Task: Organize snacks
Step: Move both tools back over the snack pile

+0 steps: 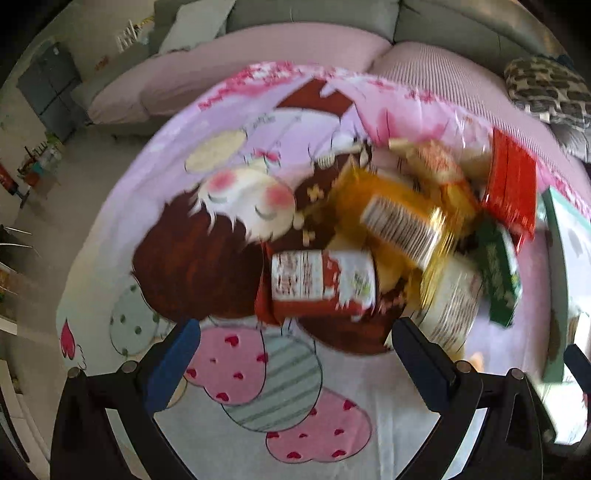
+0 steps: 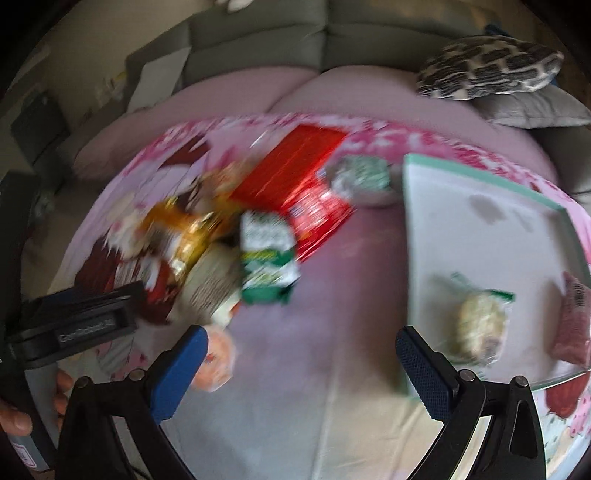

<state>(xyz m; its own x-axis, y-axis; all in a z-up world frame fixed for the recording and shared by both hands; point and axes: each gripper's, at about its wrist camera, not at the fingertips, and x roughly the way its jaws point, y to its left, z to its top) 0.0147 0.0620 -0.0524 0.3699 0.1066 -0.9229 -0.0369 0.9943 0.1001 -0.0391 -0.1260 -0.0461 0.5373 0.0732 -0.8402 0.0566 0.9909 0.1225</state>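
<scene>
**Snacks heaped on the cloth, tray partly filled**

Left wrist view: the left gripper (image 1: pixel 295 354) hangs spread and empty over the cartoon cloth (image 1: pixel 229 369), snack pile (image 1: pixel 399 236) just ahead.

Right wrist view: the right gripper (image 2: pixel 301 365) is spread, empty; two packets (image 2: pixel 480 325) lie in the tray (image 2: pixel 480 177) near the cloth's right edge.

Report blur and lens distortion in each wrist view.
Left wrist view: motion blur smears the snack pile, label text unreadable; the left gripper stays sharper; fisheye bends the sofa behind. Right wrist view: heavier smear across the red packet and tray; the right gripper is crisper; dark vignette at the corners.
</scene>
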